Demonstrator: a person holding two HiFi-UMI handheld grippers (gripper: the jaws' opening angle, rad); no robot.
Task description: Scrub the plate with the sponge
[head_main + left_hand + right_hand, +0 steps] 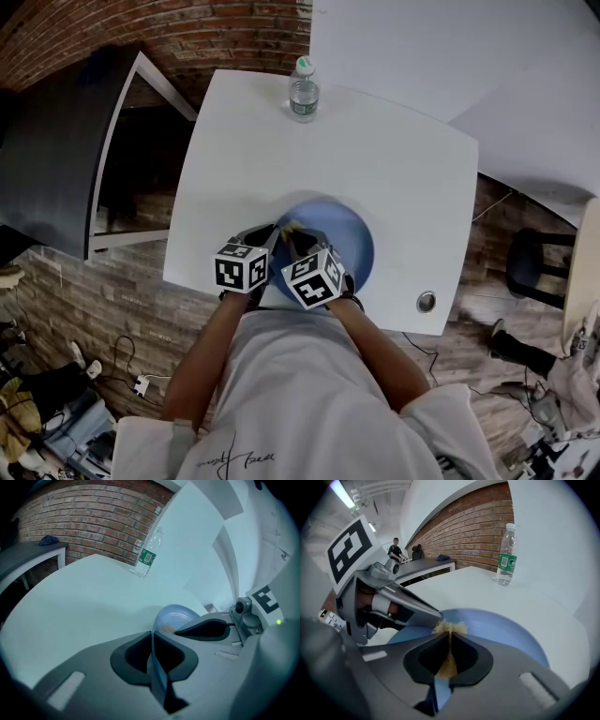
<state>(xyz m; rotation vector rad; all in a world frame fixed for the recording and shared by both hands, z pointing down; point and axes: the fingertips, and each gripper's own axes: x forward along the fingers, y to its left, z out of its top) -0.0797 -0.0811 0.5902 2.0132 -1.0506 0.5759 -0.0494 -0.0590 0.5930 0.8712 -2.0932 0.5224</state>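
A blue plate (349, 246) lies near the front edge of the white table (403, 169). My left gripper (270, 234) is shut on the plate's near-left rim; in the left gripper view the thin blue rim (155, 665) runs between the closed jaws of the left gripper (152, 637). My right gripper (298, 236) is shut on a yellow sponge (450, 628), which pokes past the jaw tips onto the plate (513, 631). The sponge (289, 227) sits at the plate's left side, right beside the left gripper (396, 604). The two grippers are nearly touching.
A clear water bottle (303, 91) with a green label stands upright at the table's far edge. A cable hole (426, 301) is in the front right corner. A dark bench (56, 150) stands left of the table, a stool (530, 262) to the right.
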